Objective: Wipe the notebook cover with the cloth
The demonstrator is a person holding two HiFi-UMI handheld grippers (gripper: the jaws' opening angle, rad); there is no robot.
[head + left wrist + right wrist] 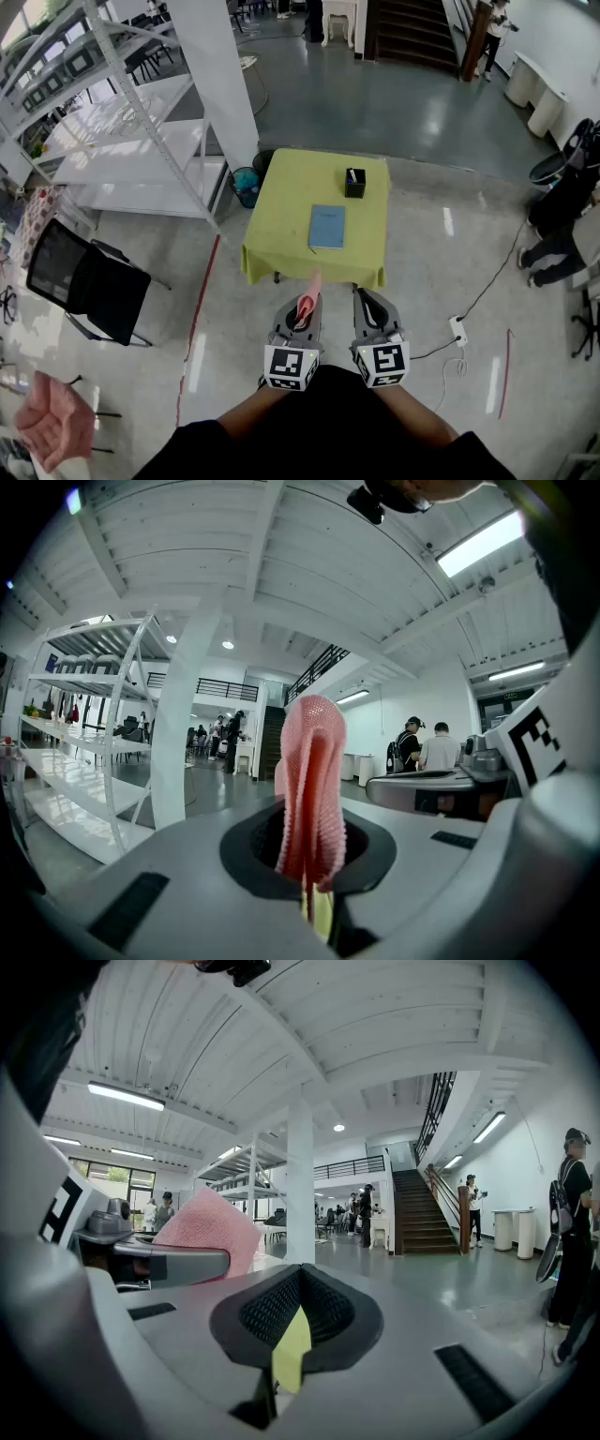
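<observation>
The blue notebook lies flat in the middle of a small table under a yellow-green cover, some way ahead of me. My left gripper is shut on a pink cloth, held in the air short of the table's near edge. In the left gripper view the cloth stands up folded from between the pads. My right gripper hangs beside it, shut and empty. The right gripper view shows the right gripper with only a thin slit at its jaws, and the cloth off to the left.
A small black box stands on the table's far right part. A black chair and white shelving are at the left, with a white pillar and a teal bin behind the table. A power strip lies on the floor at right, near a person.
</observation>
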